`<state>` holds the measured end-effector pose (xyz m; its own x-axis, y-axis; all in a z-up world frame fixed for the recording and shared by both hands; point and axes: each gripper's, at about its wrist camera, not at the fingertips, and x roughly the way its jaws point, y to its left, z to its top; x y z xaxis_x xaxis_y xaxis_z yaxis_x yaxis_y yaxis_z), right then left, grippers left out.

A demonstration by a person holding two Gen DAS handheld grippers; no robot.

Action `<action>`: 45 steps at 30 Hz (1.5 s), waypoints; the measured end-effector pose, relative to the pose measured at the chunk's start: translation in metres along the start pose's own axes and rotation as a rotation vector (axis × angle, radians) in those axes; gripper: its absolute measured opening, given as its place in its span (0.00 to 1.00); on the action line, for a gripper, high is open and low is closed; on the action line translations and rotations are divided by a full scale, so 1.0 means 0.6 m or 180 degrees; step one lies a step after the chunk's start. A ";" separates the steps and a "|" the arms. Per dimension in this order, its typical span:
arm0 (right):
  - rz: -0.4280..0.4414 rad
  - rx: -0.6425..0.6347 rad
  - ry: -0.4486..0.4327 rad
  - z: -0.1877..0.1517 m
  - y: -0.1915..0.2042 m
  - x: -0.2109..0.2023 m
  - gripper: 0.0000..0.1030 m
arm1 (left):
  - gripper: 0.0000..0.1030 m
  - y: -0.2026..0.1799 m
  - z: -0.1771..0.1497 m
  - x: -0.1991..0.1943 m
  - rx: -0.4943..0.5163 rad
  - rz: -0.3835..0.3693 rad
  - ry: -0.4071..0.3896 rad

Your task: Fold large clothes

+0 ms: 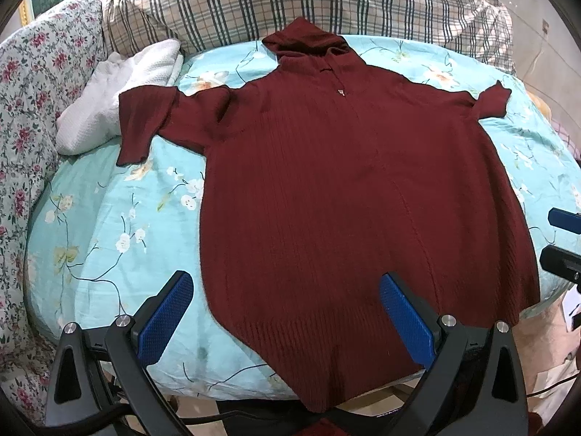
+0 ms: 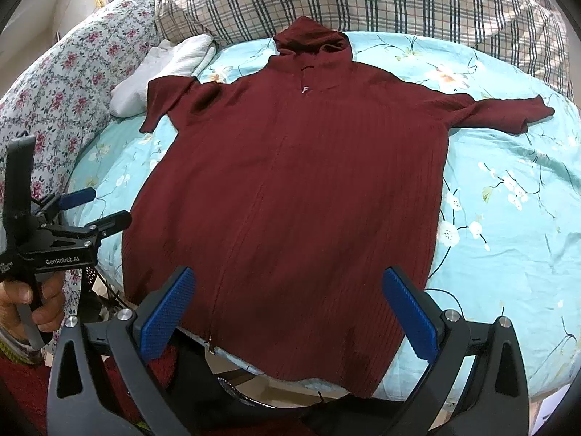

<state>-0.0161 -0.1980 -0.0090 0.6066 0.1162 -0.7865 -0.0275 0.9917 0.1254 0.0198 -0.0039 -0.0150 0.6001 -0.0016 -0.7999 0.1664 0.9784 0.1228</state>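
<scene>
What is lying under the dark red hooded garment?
The red garment lies flat on a turquoise floral bedsheet, which shows all around it. Its left sleeve partly overlaps a white folded cloth. Anything directly beneath its body is covered.

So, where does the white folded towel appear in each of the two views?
Left wrist view: the white towel lies upper left, touching the cuff of the garment's sleeve.
Right wrist view: the white towel lies upper left, smaller, beside the same cuff.
Shared landmark: the dark red hood below the plaid bedding.
</scene>
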 end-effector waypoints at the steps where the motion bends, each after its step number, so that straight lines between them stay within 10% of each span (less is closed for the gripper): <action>1: 0.0005 0.0035 -0.0005 -0.001 -0.005 0.000 0.99 | 0.99 -0.001 0.001 0.004 0.0001 -0.0001 0.0009; 20: -0.0190 0.0772 -0.0305 0.072 -0.202 0.004 0.98 | 0.99 -0.005 0.054 0.087 -0.0009 -0.0077 0.0299; 35: -0.0827 0.1762 -0.0668 0.260 -0.567 0.072 0.50 | 0.99 -0.005 0.122 0.155 -0.0172 -0.0206 0.0453; 45: -0.1311 0.2330 -0.0804 0.405 -0.794 0.168 0.48 | 0.99 -0.020 0.167 0.234 -0.0225 -0.0219 0.0661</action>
<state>0.2510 -0.6719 -0.0010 0.6161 -0.3448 -0.7082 0.6966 0.6580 0.2858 0.1803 -0.0366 -0.0702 0.4142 -0.0335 -0.9096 0.1417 0.9895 0.0280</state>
